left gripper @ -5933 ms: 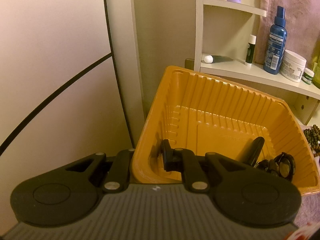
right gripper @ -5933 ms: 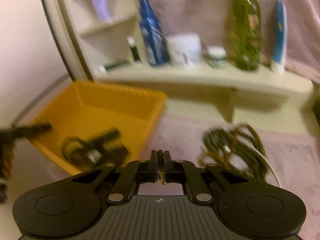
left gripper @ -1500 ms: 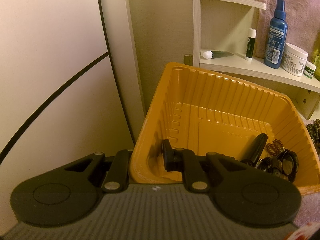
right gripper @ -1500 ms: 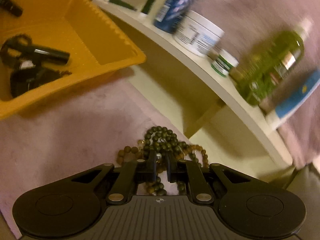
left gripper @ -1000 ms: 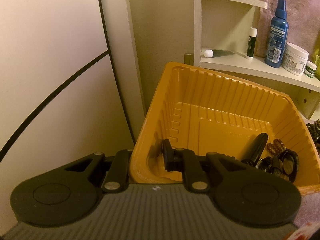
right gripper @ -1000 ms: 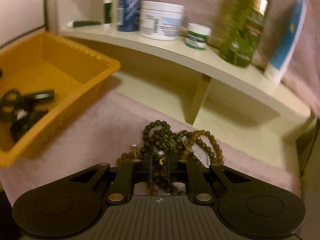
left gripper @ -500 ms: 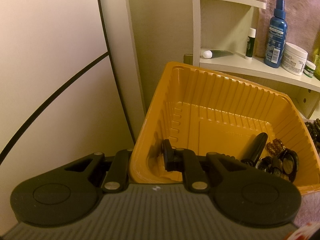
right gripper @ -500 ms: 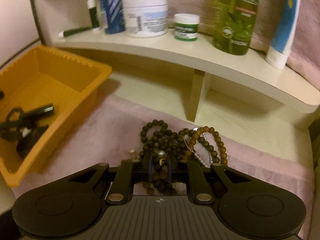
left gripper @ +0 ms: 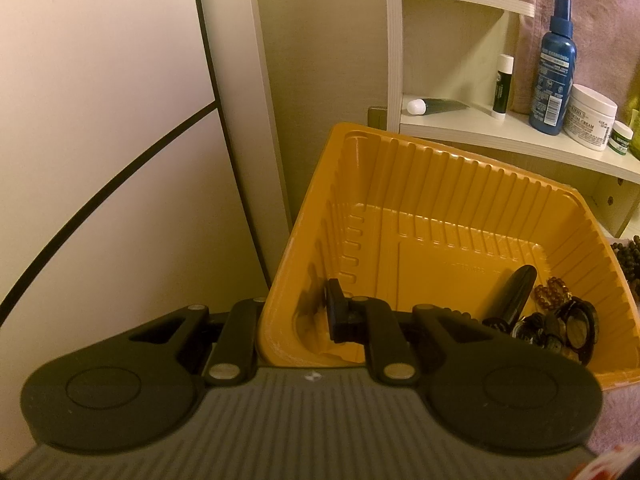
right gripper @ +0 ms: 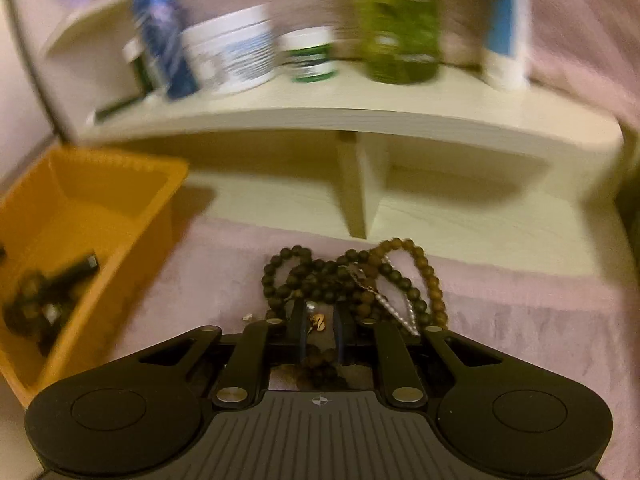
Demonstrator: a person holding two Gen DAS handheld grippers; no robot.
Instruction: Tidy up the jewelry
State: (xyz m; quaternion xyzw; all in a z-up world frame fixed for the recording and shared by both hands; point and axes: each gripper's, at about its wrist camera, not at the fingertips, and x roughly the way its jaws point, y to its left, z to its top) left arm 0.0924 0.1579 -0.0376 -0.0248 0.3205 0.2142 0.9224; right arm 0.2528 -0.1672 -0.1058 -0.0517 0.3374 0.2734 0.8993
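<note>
My left gripper (left gripper: 298,312) is shut on the near wall of the orange tray (left gripper: 440,160), one finger inside and the other hidden outside. In the tray lie a black tube (left gripper: 518,296), an amber bracelet (left gripper: 554,294) and dark jewelry (left gripper: 560,326). In the right wrist view a pile of dark bead necklaces (right gripper: 340,272), a brown bead strand (right gripper: 428,276) and a silver chain (right gripper: 394,308) lie on the pink towel (right gripper: 520,320). My right gripper (right gripper: 319,322) is down on this pile. Its jaws stand slightly apart around a gold charm and beads.
A pale curved shelf (right gripper: 360,124) behind the pile carries a blue spray bottle (left gripper: 554,76), a white jar (left gripper: 590,116), a small green-labelled pot (right gripper: 312,56) and a green bottle (right gripper: 400,28). The tray (right gripper: 112,184) sits left of the beads. A wall panel (left gripper: 100,120) stands to its left.
The amber bracelet the right gripper carried earlier now lies in the tray. The right gripper swung to the bead pile, rolled level and settled over it. The left gripper has not moved.
</note>
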